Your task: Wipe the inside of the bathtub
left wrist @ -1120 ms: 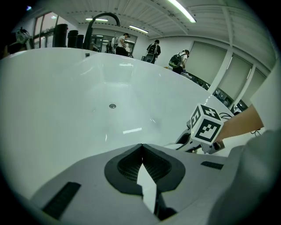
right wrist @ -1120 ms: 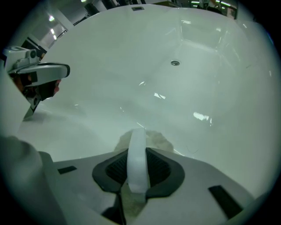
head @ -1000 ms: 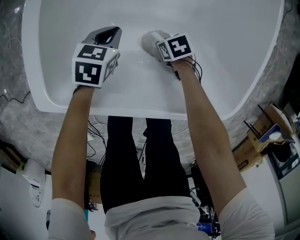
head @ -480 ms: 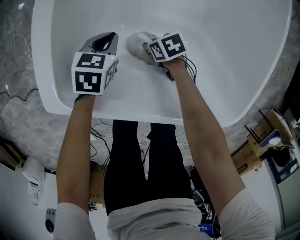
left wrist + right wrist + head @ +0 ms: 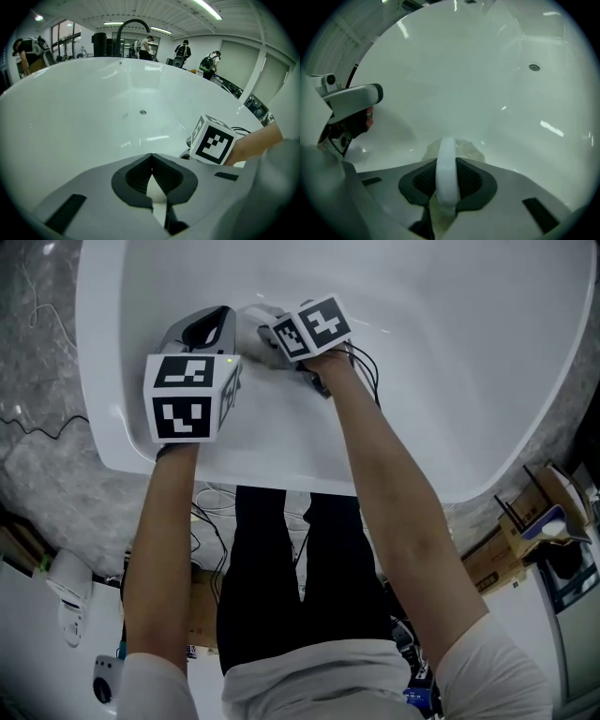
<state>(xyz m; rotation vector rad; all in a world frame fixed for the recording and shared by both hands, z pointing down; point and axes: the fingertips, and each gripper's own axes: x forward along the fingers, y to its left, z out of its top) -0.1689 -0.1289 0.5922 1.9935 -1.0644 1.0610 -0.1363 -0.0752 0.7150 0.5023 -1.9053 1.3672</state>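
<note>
Nearest in the head view, both bare forearms are stretched forward over the near rim of the bathtub (image 5: 441, 381). The left arm (image 5: 164, 540) is held almost straight ahead, and the right arm (image 5: 394, 521) is angled across towards the left, so that the two marker cubes are brought just beside each other inside the tub's near left part. The left tongs (image 5: 217, 315) are held above the white wall; in the left gripper view their tips (image 5: 151, 157) are seen closed together with nothing gripped. The right tongs (image 5: 446, 164) are clamped on the white strip of a pad (image 5: 461, 149), whose pale fluffy body is pressed against the tub's inner wall just beyond the jaws. In the head view the pad (image 5: 253, 324) is seen between the two grippers. Farther off, the drain (image 5: 142, 112) is seen low in the tub. A dark curved faucet (image 5: 131, 23) is set behind the far rim.
</note>
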